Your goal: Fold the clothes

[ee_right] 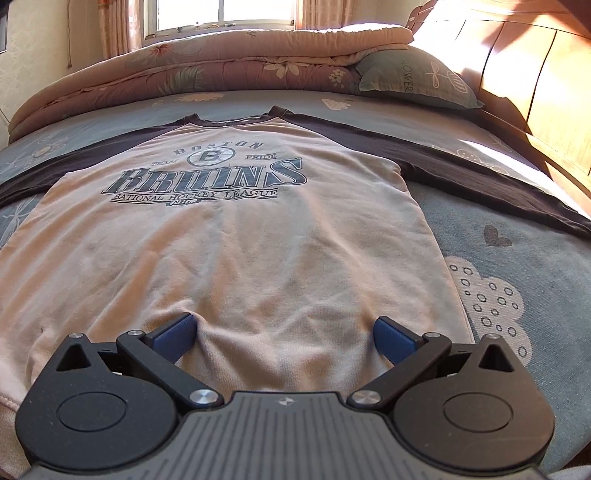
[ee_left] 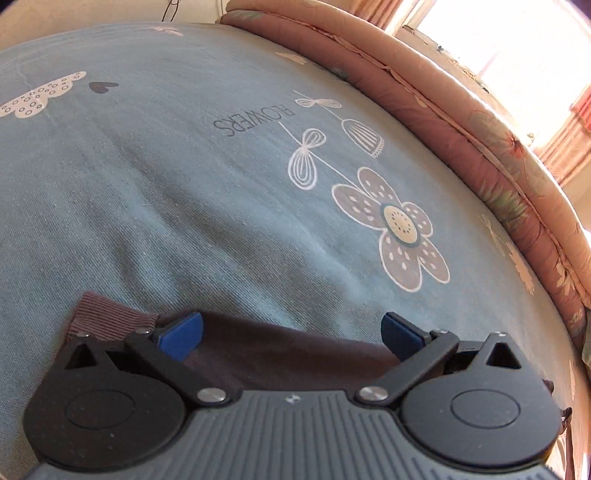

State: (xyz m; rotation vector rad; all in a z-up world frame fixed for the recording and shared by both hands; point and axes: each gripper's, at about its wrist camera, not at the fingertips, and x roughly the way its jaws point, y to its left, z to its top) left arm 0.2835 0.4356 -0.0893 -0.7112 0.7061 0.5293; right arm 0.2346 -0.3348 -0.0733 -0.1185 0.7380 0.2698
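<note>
Sweatshirt (ee_right: 236,236) lies flat, front up, on the bed (ee_right: 535,295), collar toward the window (ee_right: 225,11), hem toward me. Cream body with "BOSTON BRUINS" print, dark sleeves spread out to both sides. My right tool (ee_right: 283,338) is wide open, holding nothing, sitting low over the hem end of the body; its blue pads (ee_right: 177,332) look to be at or just above the fabric, which puckers slightly beside them, contact not certain. My left tool (ee_left: 291,334) is also wide open, empty, positioned over a dark sleeve (ee_left: 280,354); the ribbed cuff (ee_left: 110,314) shows just beside and behind the left finger. Can't tell whether the fingers touch the sleeve. Ahead of the left tool: bare blue sheet with flower print (ee_left: 399,236) and "FLOWERS" text. A folded pinkish floral quilt (ee_right: 207,74) runs along the far edge of the bed under the window, a pillow (ee_right: 417,81) in matching blue print lies against it at the right, next to the wooden headboard (ee_right: 535,92). Strong sunlight on the headboard and the right sleeve.
</note>
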